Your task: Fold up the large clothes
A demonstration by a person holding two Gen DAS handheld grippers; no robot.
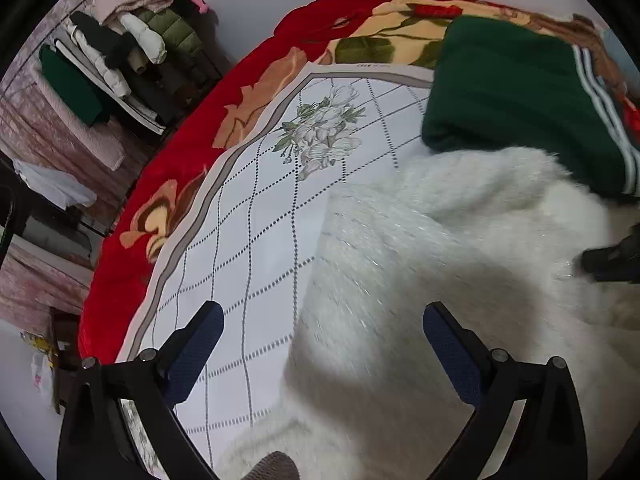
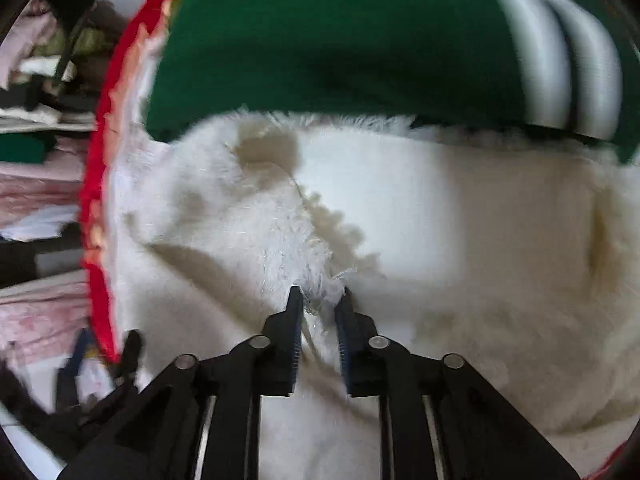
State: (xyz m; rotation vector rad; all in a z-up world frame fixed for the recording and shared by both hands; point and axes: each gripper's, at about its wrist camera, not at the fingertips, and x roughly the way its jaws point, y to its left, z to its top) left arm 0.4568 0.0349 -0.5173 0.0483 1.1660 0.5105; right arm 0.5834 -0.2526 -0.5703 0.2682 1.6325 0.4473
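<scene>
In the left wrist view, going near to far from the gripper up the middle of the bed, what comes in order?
Left gripper → white fluffy garment → white checked sheet → red floral blanket.

Lying across the bed: red floral blanket (image 1: 208, 136), white grid-patterned sheet (image 1: 256, 240); sitting on shelves (image 1: 120, 76) beyond: piled clothing.
</scene>
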